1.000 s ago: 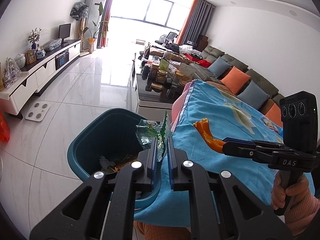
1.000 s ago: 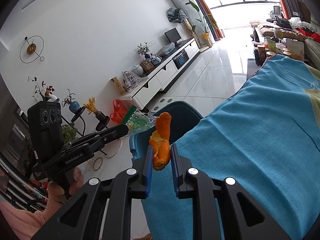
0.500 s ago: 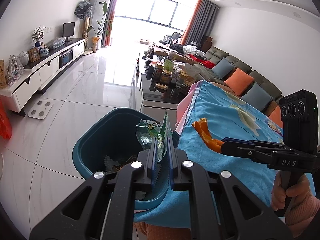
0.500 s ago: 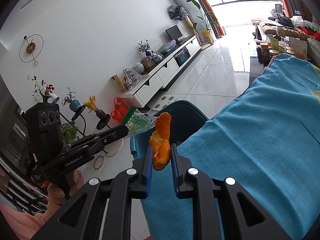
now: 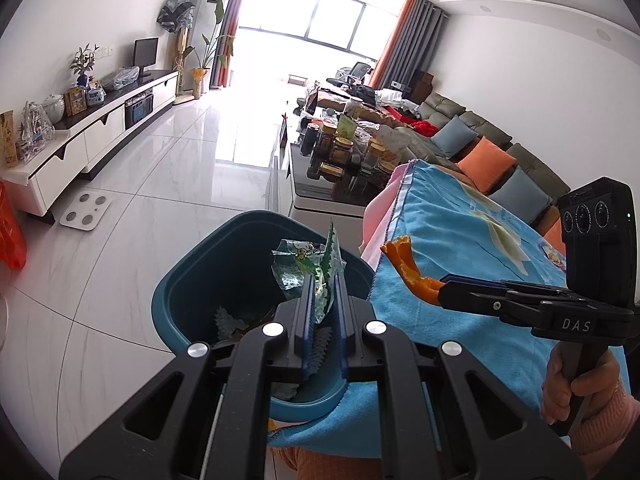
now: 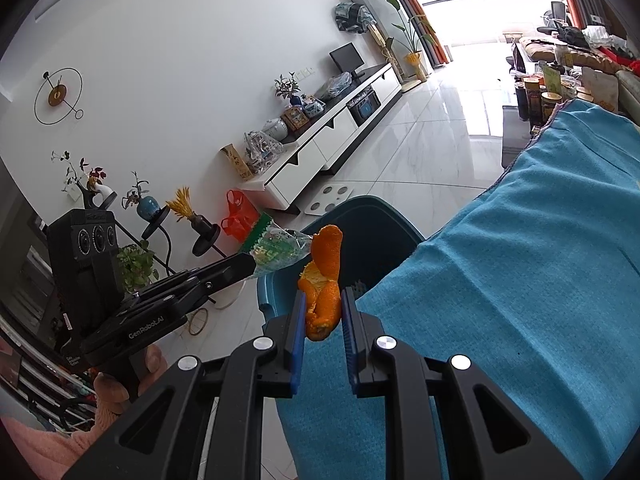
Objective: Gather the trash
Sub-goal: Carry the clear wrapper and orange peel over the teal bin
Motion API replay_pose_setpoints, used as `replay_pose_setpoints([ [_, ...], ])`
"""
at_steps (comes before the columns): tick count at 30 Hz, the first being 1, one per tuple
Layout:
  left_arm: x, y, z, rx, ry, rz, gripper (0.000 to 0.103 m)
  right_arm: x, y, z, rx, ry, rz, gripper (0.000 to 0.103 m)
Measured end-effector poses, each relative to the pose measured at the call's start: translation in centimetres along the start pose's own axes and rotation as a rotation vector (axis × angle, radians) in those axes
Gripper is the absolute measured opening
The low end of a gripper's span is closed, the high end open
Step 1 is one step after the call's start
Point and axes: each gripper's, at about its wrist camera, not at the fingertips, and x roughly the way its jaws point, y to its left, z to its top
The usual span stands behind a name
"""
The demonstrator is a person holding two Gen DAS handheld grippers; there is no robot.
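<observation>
My left gripper [image 5: 323,282] is shut on a crumpled green and clear snack wrapper [image 5: 308,266] and holds it over the teal trash bin [image 5: 192,280], which has scraps inside. My right gripper [image 6: 323,300] is shut on a piece of orange peel [image 6: 322,276] above the edge of the blue towel-covered table [image 6: 520,280], close to the bin [image 6: 376,224]. The right gripper with the peel [image 5: 408,270] shows in the left wrist view. The left gripper with the wrapper [image 6: 276,250] shows in the right wrist view.
A glass coffee table with several jars [image 5: 344,152] stands beyond the bin. A sofa with cushions [image 5: 488,160] runs along the right wall. A white TV cabinet [image 5: 88,136] lines the left wall, with a floor scale [image 5: 86,212] and a red bag [image 6: 238,220].
Both grippers have moved slightly toward the bin, keeping their loads. The left gripper's wrapper now hangs more squarely over the bin's opening.
</observation>
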Motion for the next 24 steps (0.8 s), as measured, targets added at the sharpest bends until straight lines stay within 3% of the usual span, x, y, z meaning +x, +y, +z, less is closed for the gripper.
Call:
replay_pose_setpoints([
  [24, 2.6, 0.7, -0.2, -0.031, 0.023, 0.040, 0.010, 2.1, 0.3, 1.0, 0.001, 0.031, -0.016, 0.016],
])
